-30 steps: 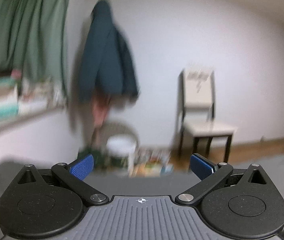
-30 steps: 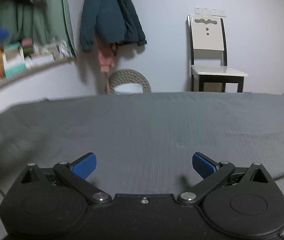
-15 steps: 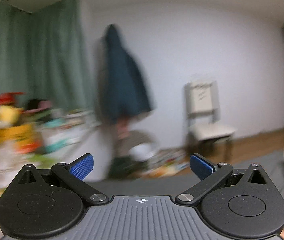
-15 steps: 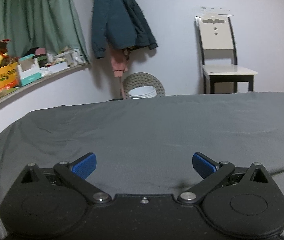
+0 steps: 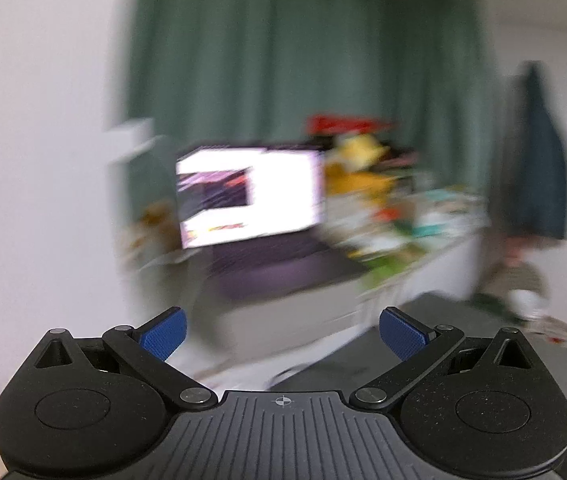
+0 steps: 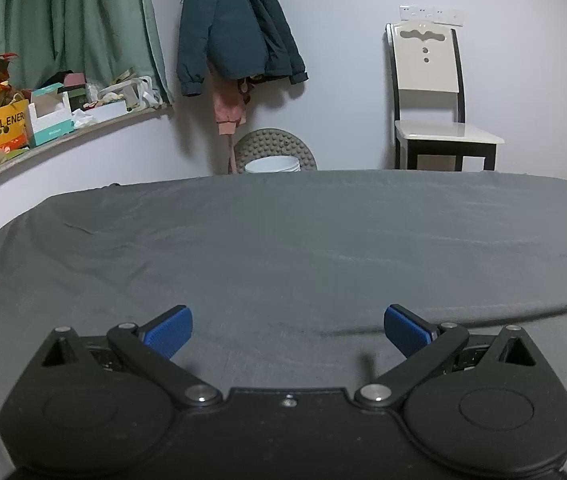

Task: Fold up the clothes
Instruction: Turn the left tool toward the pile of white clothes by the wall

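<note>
Both empty: left hand-held gripper (image 5: 281, 334) spread wide, facing a blurred, probably laptop screen (image 5: 249, 194); right hand-held gripper (image 6: 287, 332) spread over smooth grey bedsheet (image 6: 283, 240).

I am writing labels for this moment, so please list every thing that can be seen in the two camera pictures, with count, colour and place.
sheet: 1, dark grey, spread flat, fills the foreground
jacket: 1, dark teal, hangs on the wall
pink garment: 1, hangs under the jacket
chair: 1, cream with black frame, by the wall on the right
curtain: 1, green, upper left
ledge: 1, pale, left, cluttered
yellow box: 1, on the ledge
bucket: 1, white, behind the sheet
lit screen: 1, blurred, left wrist view
left gripper: open, empty
right gripper: open, empty, over the sheet
</note>
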The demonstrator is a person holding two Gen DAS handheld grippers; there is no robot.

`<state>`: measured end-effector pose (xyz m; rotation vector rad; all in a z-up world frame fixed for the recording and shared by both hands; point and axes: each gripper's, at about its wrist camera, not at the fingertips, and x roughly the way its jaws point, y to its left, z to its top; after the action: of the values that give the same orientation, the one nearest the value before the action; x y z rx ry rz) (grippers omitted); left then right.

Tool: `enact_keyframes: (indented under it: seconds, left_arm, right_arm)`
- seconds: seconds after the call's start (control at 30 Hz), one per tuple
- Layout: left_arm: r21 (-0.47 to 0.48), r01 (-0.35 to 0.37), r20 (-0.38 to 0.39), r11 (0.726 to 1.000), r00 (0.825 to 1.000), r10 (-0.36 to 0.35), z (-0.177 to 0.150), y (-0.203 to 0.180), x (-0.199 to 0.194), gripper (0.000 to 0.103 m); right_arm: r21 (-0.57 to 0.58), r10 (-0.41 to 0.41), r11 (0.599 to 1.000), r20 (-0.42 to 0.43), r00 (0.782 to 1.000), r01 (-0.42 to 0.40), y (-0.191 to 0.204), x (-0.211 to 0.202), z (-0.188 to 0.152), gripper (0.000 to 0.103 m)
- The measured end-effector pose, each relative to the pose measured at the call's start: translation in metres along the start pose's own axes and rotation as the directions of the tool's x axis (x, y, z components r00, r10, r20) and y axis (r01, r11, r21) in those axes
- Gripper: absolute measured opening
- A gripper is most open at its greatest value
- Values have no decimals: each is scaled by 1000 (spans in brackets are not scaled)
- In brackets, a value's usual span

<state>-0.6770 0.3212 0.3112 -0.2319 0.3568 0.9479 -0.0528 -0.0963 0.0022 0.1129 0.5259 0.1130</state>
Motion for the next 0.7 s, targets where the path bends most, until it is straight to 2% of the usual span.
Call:
enact_keyframes:
  seconds: [0.07,0.13,0.2,0.3,0.33,0.53,0.6,0.7]
  left_arm:
    - [-54,-83,-54,995,995,80,-25,33,20,103]
    - [-83,-150,-142,985,980,137,-57,53,49,103]
    - [-72,-191,-210,979,962,172,-84,62,78,103]
    - [-40,-242,-267,969,937,223,-113,68,115,103]
    - [-46,-269,-282,962,927,246,-120,68,124,103]
    - [20,-336,-283,941,901,328,-143,72,155,102]
    - [45,-359,-293,932,888,356,-151,73,161,96]
    - [20,-343,-317,939,889,331,-158,78,164,83]
  right_arm:
    - [11,-7,1000,11,1000,7,-3,-5,0,103]
    - [34,-9,999,16,1000,9,-6,-10,1,103]
    - [54,-2,999,19,1000,1,-10,-14,3,103]
    - [72,17,997,28,999,-19,-14,-19,4,103]
    - [72,24,997,29,999,-26,-14,-20,5,103]
    - [53,22,998,9,1000,-23,-11,-17,4,103]
    - [52,22,998,2,1000,-23,-11,-16,3,103]
    - [53,27,998,2,1000,-27,-10,-16,3,103]
